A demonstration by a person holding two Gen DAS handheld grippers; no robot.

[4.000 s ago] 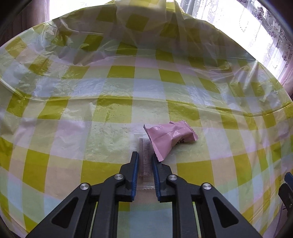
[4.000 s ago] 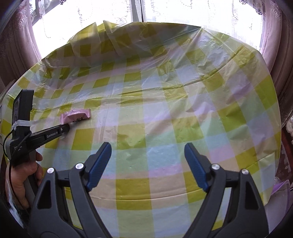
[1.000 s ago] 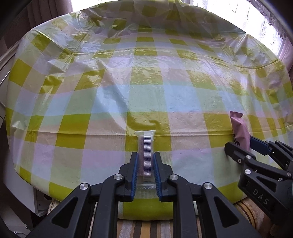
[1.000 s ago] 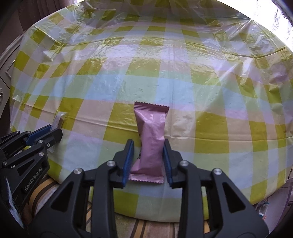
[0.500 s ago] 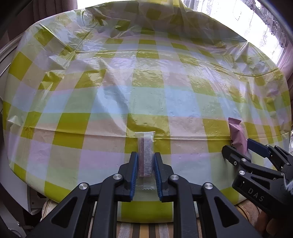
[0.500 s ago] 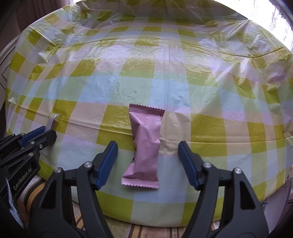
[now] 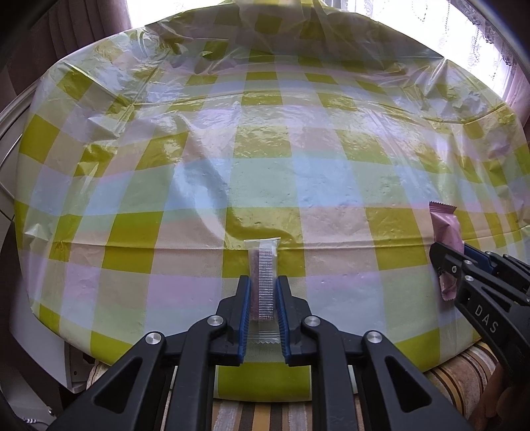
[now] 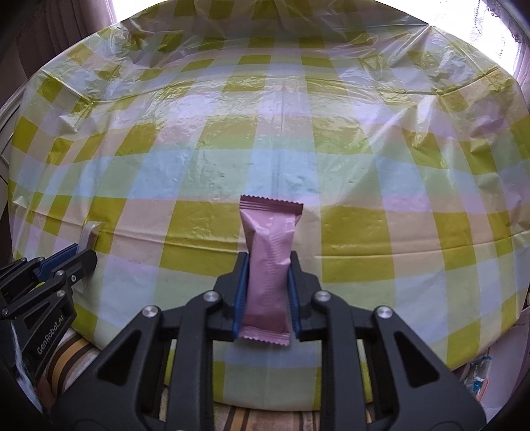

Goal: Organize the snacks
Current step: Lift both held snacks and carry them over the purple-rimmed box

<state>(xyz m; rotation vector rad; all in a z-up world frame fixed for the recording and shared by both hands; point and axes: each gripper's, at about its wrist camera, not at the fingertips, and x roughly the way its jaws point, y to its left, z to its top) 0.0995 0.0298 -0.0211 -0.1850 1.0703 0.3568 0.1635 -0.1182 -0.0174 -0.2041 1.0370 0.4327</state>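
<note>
Reclosed since half a second ago: right gripper (image 8: 266, 291), now clenched on pink snack bar (image 8: 269, 265), long axis pointing straight ahead along fingers. Left gripper (image 7: 261, 303) clamped on clear slim packet (image 7: 265, 275), likewise lengthwise. Read: "DAS" in left view, "GenRobot.AI" in right. Beyond both: checked tablecloth (image 8: 364, 165).

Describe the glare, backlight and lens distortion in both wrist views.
Left wrist view: window blown out white at the top, sheen on the crinkled tablecloth, checks bowed by the fisheye, clear packet sharp. Right wrist view: same bowing, glare along the cloth's folds, dark vignette in the corners, pink packet sharp.
</note>
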